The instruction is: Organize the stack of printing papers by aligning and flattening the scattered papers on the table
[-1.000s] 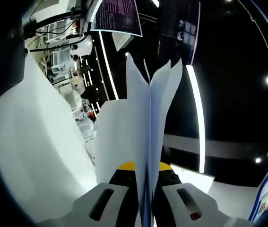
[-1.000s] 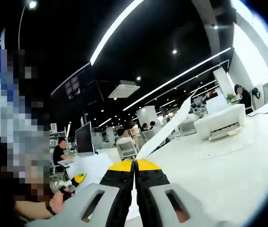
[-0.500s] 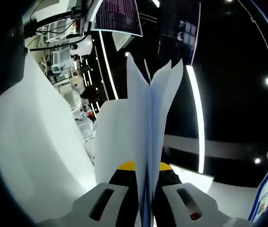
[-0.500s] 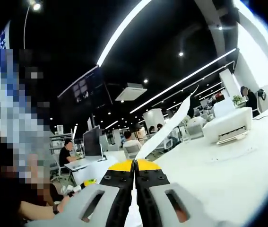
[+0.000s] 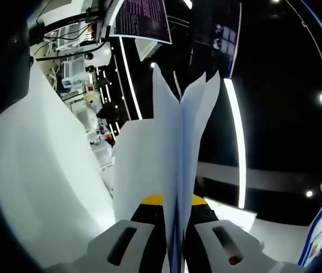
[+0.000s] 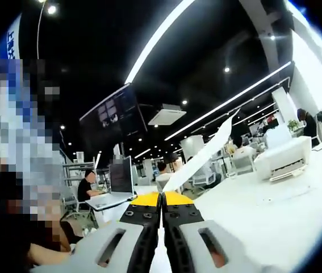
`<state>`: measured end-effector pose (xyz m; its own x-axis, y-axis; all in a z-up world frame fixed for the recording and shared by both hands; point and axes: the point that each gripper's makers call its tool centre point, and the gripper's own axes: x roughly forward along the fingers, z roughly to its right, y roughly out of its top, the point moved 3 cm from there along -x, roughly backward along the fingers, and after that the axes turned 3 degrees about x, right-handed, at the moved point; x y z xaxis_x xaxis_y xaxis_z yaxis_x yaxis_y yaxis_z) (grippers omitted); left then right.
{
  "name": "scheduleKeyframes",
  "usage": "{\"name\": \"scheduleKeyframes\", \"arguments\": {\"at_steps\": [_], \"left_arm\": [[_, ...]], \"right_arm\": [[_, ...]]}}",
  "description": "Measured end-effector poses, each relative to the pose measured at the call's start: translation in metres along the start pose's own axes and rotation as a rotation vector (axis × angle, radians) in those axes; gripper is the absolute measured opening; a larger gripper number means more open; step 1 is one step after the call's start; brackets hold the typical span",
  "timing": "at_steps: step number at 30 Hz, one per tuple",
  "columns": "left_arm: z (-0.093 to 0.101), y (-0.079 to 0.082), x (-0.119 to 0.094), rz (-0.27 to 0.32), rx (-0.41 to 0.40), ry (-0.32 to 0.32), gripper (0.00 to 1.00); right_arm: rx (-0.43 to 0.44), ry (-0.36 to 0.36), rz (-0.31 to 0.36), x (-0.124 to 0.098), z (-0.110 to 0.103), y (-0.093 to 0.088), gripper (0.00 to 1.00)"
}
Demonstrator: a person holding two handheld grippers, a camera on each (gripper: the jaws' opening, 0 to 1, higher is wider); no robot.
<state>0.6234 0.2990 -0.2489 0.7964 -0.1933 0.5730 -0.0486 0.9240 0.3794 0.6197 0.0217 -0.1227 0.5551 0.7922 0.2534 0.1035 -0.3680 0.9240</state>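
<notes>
My left gripper [image 5: 175, 213] jaws pinch the papers [image 5: 178, 148]; my right gripper [image 6: 162, 200] jaws clamp 1 edge-on sheet [image 6: 203, 156].

Both tools [image 5: 175, 213] [image 6: 162, 205] clamped, tilted upward

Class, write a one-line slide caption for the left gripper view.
Left gripper shut on upright white printing paper sheets.

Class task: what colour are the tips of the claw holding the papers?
Yellow tips, black behind; clearest in the right gripper view.
</notes>
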Motion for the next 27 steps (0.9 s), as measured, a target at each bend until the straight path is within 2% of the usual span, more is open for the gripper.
{"name": "scheduleKeyframes", "arguments": {"at_steps": [17, 27], "left_arm": [[0.000, 0.000, 0.000, -0.001, 0.000, 0.002, 0.07], [0.000, -0.001, 0.000, -0.001, -0.004, 0.001, 0.08]], "right_arm": [[-0.044, 0.051, 0.024, -0.002, -0.029, 0.020, 0.00], [-0.071, 0.072, 0.019, -0.003, -0.045, 0.022, 0.00]]}}
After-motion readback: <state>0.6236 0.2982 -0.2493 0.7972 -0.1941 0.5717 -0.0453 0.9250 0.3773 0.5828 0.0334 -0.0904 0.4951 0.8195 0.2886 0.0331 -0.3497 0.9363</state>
